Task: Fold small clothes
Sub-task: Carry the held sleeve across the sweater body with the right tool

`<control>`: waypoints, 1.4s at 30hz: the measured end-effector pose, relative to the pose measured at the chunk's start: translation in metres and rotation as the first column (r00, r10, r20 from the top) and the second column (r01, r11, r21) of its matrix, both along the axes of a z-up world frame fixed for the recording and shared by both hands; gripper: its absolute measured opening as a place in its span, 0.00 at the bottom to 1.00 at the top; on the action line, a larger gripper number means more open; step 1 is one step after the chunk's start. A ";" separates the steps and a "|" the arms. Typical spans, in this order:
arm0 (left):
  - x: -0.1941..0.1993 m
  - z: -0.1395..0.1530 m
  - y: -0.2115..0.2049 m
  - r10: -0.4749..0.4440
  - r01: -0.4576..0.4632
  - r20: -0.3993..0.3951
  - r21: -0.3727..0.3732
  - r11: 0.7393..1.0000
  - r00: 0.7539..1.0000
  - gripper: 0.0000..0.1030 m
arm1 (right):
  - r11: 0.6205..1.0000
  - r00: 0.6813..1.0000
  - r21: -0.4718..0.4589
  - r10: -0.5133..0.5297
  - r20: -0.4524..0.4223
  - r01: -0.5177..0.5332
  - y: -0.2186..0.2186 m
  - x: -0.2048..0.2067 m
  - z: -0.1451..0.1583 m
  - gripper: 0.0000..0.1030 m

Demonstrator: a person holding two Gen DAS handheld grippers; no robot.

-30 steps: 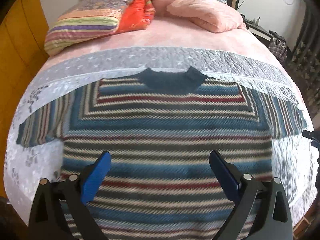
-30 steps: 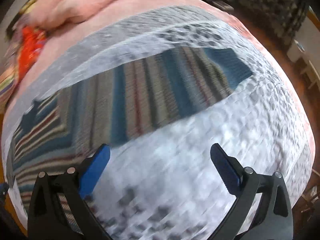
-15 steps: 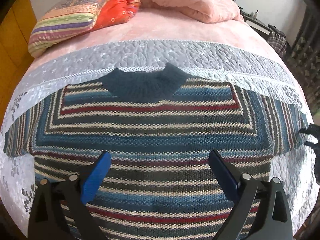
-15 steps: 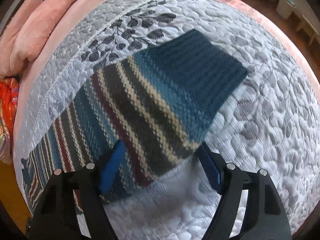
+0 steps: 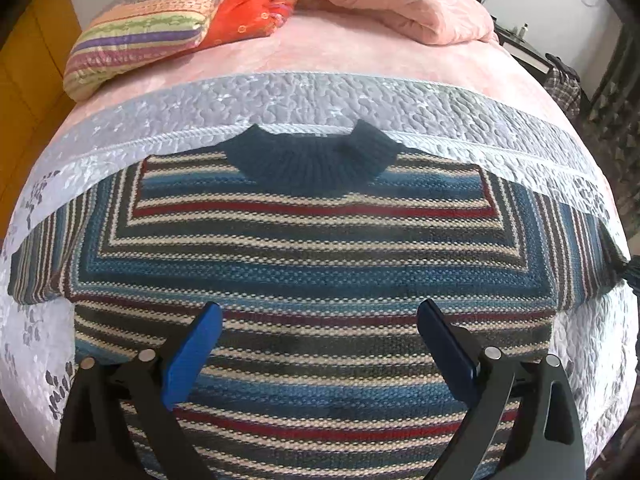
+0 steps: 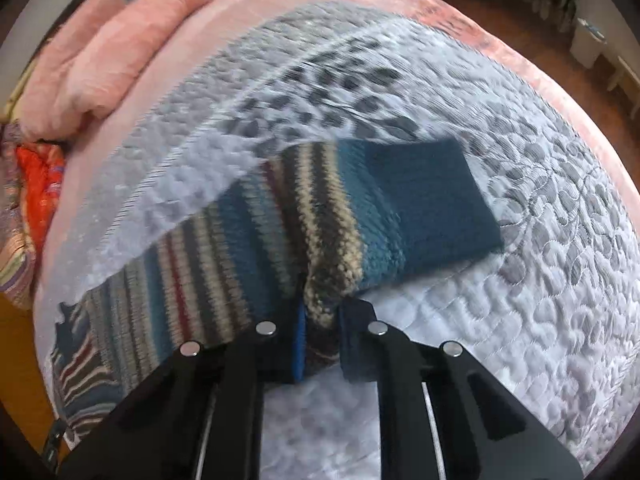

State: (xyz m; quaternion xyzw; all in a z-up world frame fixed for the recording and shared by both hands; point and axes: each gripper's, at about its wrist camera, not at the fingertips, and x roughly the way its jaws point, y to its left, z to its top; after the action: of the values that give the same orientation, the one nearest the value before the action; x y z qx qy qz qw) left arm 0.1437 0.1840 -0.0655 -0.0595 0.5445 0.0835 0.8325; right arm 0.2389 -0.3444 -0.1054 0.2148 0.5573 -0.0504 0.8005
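two tongs are mine here. my left tongs (image 5: 318, 344) hang spread wide over the body of the striped sweater (image 5: 312, 264), which lies flat on the grey quilt (image 5: 320, 96) of the bed, collar ahead of them. my right tongs (image 6: 322, 338) are pressed together, pinching the sleeve (image 6: 320, 216) edge, its blue cuff (image 6: 432, 196) just beyond them.

Bed (image 5: 360, 60) with a quilt and a sweater spread flat.
A pink sheet covers the bed; a grey quilt (image 5: 320, 96) lies across its near end, and the striped sweater (image 5: 312, 248) lies on the quilt, collar toward the head. At the head lie a striped pillow (image 5: 148, 28), an orange cover (image 5: 256, 8) and a pink blanket (image 5: 408, 4).
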 end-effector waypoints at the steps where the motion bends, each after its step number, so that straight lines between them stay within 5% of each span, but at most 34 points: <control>1: -0.002 0.000 0.004 0.003 -0.003 -0.001 0.005 1.000 1.000 0.95 | 1.000 1.000 0.014 0.011 0.013 -0.011 0.006 -0.002 0.006 0.11; 11: -0.017 -0.001 0.044 0.054 -0.054 -0.016 -0.009 0.998 0.998 0.95 | 0.970 0.966 0.106 0.200 0.163 -0.219 0.122 -0.031 0.063 0.11; 19: -0.028 0.002 0.069 0.085 -0.085 -0.014 -0.020 0.996 0.996 0.95 | 0.922 0.906 0.059 0.361 0.221 -0.382 0.234 -0.043 0.081 0.11; 27: -0.032 0.002 0.085 0.080 -0.080 -0.012 -0.034 0.996 0.997 0.95 | 0.877 0.863 0.029 0.465 0.195 -0.479 0.318 -0.051 0.059 0.11; 42: -0.020 -0.001 0.066 0.020 -0.024 -0.035 -0.134 0.991 0.999 0.95 | 0.853 0.852 0.024 0.520 0.053 -0.522 0.352 -0.056 -0.024 0.16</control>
State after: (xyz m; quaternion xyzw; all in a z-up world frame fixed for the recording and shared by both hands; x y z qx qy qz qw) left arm 0.1241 0.2503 -0.0661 -0.1201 0.5619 0.0566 0.8165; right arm 0.1826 0.0071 -0.1290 0.0719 0.5777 0.1834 0.7921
